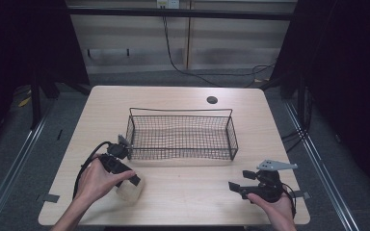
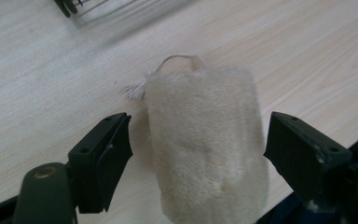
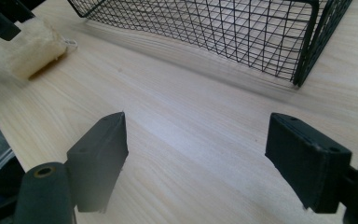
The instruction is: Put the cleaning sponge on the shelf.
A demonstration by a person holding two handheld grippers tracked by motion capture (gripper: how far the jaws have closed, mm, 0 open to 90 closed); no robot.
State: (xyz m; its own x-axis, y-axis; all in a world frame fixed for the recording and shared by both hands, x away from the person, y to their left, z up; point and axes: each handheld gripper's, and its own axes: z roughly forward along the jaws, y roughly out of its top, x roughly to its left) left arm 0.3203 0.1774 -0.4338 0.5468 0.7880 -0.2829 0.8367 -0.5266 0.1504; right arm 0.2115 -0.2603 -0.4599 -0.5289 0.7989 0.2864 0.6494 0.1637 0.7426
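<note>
1. The left gripper [image 1: 127,177] is spread wide, its jaws standing on either side of a cream sponge [image 2: 207,144] without touching it; in the left gripper view a gap shows between each jaw and the sponge's fuzzy sides.
2. The left hand [image 1: 95,180] holds that gripper low over the table [image 1: 183,202], and its cable [image 1: 84,166] loops back past the wrist.
3. The sponge [image 1: 129,190] lies on the table just in front of the basket's [image 1: 182,137] near-left corner, close to the table's front edge. A short string loop [image 2: 182,59] with a frayed knot sticks out of its far end.
4. The right gripper [image 1: 237,188] is also spread, with bare wood between its jaws, as the right gripper view shows. It hovers well in front of the basket's near-right corner, held by the right hand [image 1: 274,204], with a grey plate [image 1: 275,166] on top.
5. The basket is black wire mesh, rectangular, and stands in the middle of the table. In the right gripper view its corner [image 3: 307,56] rises ahead, and the sponge [image 3: 30,46] sits far off to the basket's left.
6. A dark round hole [image 1: 212,100] lies in the tabletop behind the basket.
</note>
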